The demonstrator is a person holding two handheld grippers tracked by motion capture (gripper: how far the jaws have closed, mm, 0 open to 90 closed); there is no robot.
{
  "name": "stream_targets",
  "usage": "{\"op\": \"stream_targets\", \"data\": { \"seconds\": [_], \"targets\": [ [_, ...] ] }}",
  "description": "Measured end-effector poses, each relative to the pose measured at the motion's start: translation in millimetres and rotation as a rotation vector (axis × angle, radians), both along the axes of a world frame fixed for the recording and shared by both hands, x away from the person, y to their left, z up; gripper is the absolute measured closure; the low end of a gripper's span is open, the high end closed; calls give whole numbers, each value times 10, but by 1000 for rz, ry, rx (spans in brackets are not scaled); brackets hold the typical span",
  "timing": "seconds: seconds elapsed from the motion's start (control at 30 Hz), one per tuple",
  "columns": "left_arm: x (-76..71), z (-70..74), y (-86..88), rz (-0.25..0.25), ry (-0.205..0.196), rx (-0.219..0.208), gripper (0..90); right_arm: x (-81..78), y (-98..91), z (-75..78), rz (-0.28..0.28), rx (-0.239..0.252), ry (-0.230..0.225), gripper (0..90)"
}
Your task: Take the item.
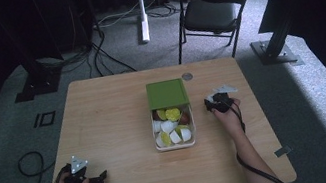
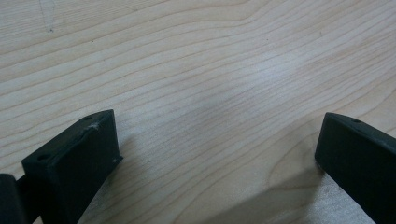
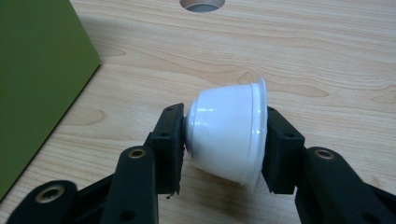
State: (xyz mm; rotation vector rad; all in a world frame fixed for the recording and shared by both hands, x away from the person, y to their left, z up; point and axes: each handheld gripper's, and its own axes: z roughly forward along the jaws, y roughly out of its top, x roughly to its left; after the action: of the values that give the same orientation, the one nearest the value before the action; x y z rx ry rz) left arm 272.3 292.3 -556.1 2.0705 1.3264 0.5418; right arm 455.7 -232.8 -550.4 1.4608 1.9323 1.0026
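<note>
So the right gripper (image 3: 224, 140) is pinching a white coffee capsule (image 3: 229, 135) sideways, one jaw on its base and the other on its rim, just right of the white container (image 1: 176, 142) with the green lid (image 1: 166, 94) slid to its far end. That box is full of capsules (image 1: 171, 125), white and lime-topped. The left gripper (image 2: 219, 149) sits spread wide over bare wooden table (image 2: 196, 60) at the near left corner, holding nothing. My take: keep squeeze pressure steady since the foil rim is thin and could slip, hold it level, and lower it before releasing rather than dropping it.
</note>
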Motion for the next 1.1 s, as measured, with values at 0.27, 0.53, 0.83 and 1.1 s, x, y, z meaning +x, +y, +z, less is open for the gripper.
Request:
{"op": "stream_targets", "data": {
  "seconds": [0.27, 0.53, 0.83, 1.1],
  "targets": [
    [0, 0, 0, 0, 0, 0, 7, -52, -19, 12, 26, 31, -23, 431],
    [0, 0, 0, 0, 0, 0, 7, -185, -93, 122, 46, 48, -57, 364],
    [0, 0, 0, 0, 0, 0, 7, -348, -245, 211, 101, 58, -65, 197],
    [0, 0, 0, 0, 0, 0, 7, -493, -367, 162, 214, 43, -25, 174]
  ]
}}
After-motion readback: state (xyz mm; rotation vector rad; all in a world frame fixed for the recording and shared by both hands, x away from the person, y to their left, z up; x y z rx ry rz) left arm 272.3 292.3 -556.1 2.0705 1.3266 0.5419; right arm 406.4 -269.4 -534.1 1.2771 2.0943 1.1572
